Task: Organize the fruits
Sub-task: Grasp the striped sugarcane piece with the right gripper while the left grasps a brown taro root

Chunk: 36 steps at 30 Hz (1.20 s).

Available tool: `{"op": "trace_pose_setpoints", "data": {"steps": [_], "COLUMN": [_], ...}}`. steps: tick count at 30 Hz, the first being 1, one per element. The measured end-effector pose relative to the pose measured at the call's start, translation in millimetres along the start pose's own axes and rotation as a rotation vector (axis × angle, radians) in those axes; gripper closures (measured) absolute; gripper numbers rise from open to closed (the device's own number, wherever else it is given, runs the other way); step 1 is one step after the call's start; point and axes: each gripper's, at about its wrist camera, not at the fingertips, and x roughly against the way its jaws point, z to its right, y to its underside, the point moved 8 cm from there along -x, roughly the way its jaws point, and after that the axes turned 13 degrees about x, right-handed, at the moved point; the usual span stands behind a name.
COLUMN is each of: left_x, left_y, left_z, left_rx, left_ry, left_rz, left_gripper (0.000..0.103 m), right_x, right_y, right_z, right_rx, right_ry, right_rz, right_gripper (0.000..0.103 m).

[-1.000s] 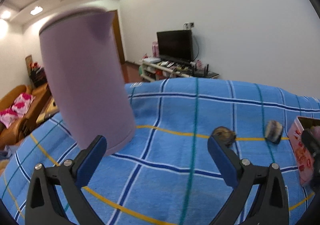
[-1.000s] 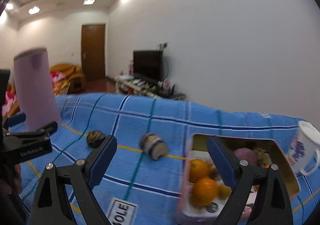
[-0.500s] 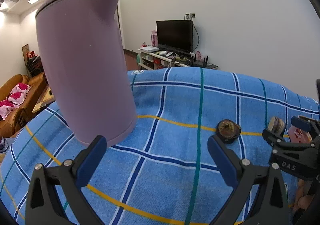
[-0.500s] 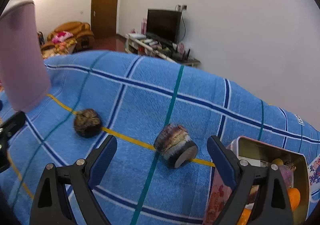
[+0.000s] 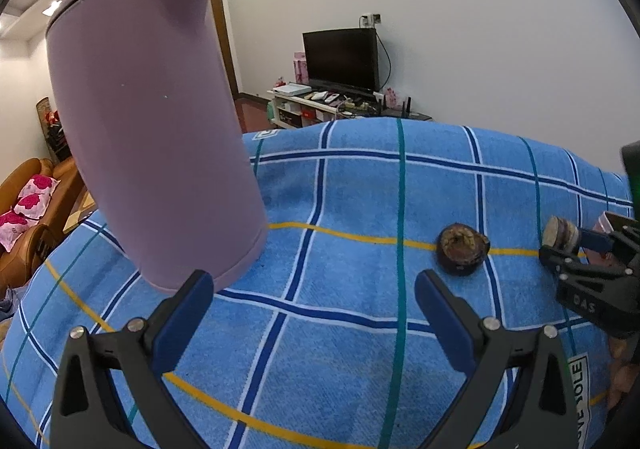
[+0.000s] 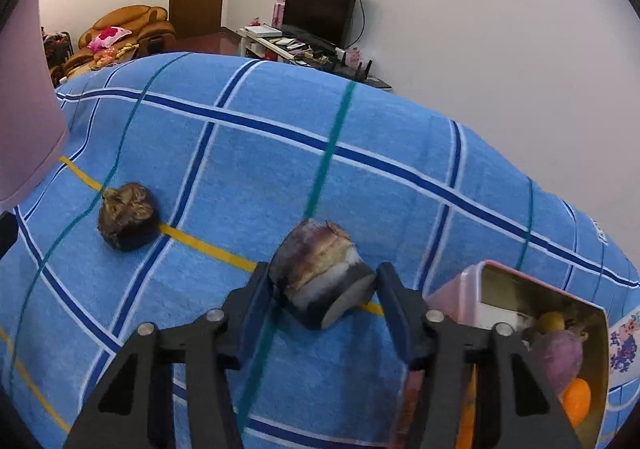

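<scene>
A cut, purple-brown fruit piece (image 6: 320, 273) lies on the blue plaid cloth (image 6: 240, 153), between the fingers of my right gripper (image 6: 322, 295). The jaws stand close on both sides of it; contact is not certain. It shows in the left wrist view (image 5: 560, 236) too, with the right gripper (image 5: 576, 249) around it. A dark round fruit (image 6: 127, 215) lies to its left, also in the left wrist view (image 5: 462, 249). A pink tin (image 6: 500, 281) at the right holds oranges and other fruit. My left gripper (image 5: 314, 305) is open and empty.
A tall lilac kettle (image 5: 156, 137) stands on the cloth at the left, just beyond my left gripper's left finger. A white mug with a picture (image 6: 624, 349) stands right of the tin. A TV stand and sofa are in the room behind.
My right gripper has moved forward and down to the cut fruit piece, and its jaws have narrowed around it. My left gripper has edged closer to the kettle and the dark fruit.
</scene>
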Motion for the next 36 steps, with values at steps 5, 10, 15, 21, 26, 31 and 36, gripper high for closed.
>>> {"op": "trace_pose_setpoints", "data": {"steps": [5, 10, 15, 21, 26, 31, 36], "left_x": [0, 1, 5, -1, -24, -52, -67], "left_y": [-1, 3, 6, 0, 1, 5, 10], "left_z": [1, 12, 31, 76, 113, 117, 112], "left_rx": [-0.003, -0.032, -0.069, -0.182, -0.211, -0.15, -0.091], "left_ry": [0.014, 0.063, 0.108, 0.147, 0.209, 0.214, 0.228], "left_rz": [0.003, -0.002, -0.029, -0.065, -0.126, -0.172, -0.245], "left_gripper": [0.0, 0.0, 0.001, 0.001, 0.014, 0.029, 0.04], "right_x": [31, 81, 113, 104, 102, 100, 101], "right_y": [9, 14, 28, 33, 39, 38, 36], "right_z": [-3, -4, 2, 16, 23, 20, 13], "right_rx": [-0.061, -0.15, -0.185, -0.218, -0.238, -0.236, -0.217], "right_ry": [-0.052, -0.132, -0.087, -0.045, -0.056, -0.055, -0.055], "right_rz": [0.101, 0.298, 0.396, 0.373, 0.365, 0.364, 0.36], "right_gripper": [0.048, 0.048, 0.048, 0.048, 0.048, 0.048, 0.048]}}
